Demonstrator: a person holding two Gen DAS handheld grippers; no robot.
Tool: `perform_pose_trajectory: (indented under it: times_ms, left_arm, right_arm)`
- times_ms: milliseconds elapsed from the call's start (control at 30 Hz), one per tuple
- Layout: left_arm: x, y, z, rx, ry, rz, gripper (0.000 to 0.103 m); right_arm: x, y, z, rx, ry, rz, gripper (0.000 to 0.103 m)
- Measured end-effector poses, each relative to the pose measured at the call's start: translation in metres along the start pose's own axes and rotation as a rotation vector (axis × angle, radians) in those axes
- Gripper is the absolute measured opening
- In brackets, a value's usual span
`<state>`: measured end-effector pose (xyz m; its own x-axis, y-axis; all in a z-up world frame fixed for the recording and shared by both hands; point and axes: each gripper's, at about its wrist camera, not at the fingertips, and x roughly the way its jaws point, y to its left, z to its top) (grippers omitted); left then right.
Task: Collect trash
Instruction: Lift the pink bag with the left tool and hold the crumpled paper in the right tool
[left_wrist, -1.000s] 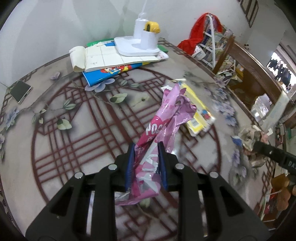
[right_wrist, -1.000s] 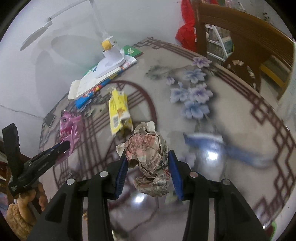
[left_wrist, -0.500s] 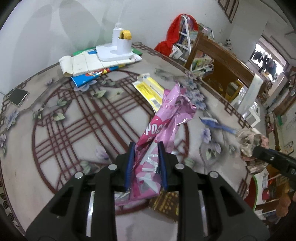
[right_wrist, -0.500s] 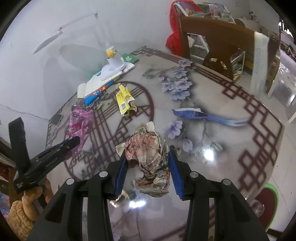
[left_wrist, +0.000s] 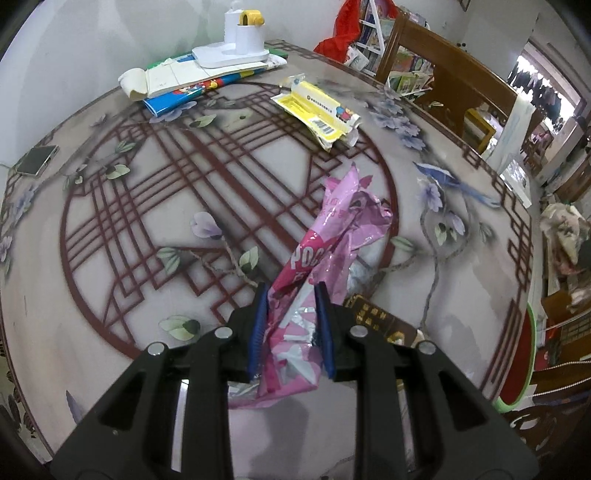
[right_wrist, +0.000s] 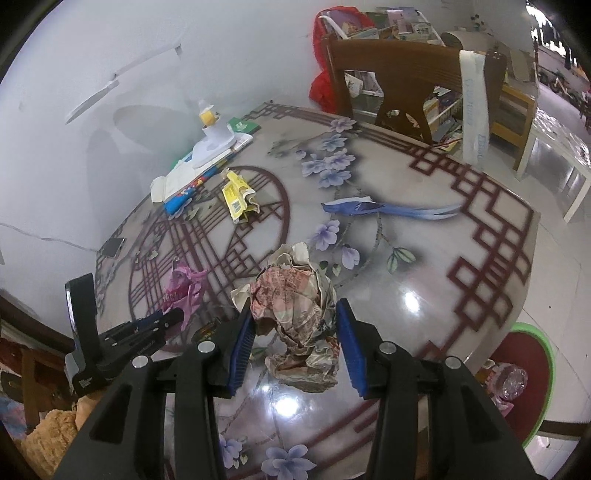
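Note:
My left gripper is shut on a crumpled pink snack wrapper and holds it above the round patterned table. My right gripper is shut on a crumpled ball of printed paper, held above the table near its front edge. A yellow wrapper lies flat on the table farther back; it also shows in the right wrist view. In the right wrist view the left gripper with the pink wrapper is at the left.
A red bin with a green rim stands on the floor right of the table, with trash in it. Books and a white lamp base sit at the table's back. A phone lies at the left. A dark small packet lies under the left gripper. A wooden chair stands behind.
Both grippers have pulled back and risen from the table with their trash still held. The table's near right edge and the floor bin have come into view.

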<state>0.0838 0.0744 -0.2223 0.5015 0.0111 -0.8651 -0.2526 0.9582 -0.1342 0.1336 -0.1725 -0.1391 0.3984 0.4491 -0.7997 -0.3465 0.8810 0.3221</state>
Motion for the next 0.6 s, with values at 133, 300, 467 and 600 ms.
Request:
perform_pose_trajectory:
  times_ms: [133, 300, 467, 600]
  left_arm:
    - [-0.011, -0.002, -0.001, 0.005, -0.024, -0.009, 0.03]
    - [-0.026, -0.003, -0.002, 0.011, -0.071, -0.017, 0.056]
    - [-0.021, -0.001, -0.007, 0.024, -0.054, -0.016, 0.067]
    - [-0.004, 0.002, -0.011, 0.041, -0.019, 0.019, 0.071]
  right_arm:
    - [-0.01, -0.001, -0.001, 0.005, -0.016, -0.001, 0.042]
    - [-0.017, 0.0, -0.005, 0.004, -0.031, 0.007, 0.042]
    - [-0.016, 0.0, -0.01, 0.008, -0.019, 0.009, 0.042]
    - [-0.019, -0.001, -0.012, 0.013, -0.021, 0.002, 0.042]
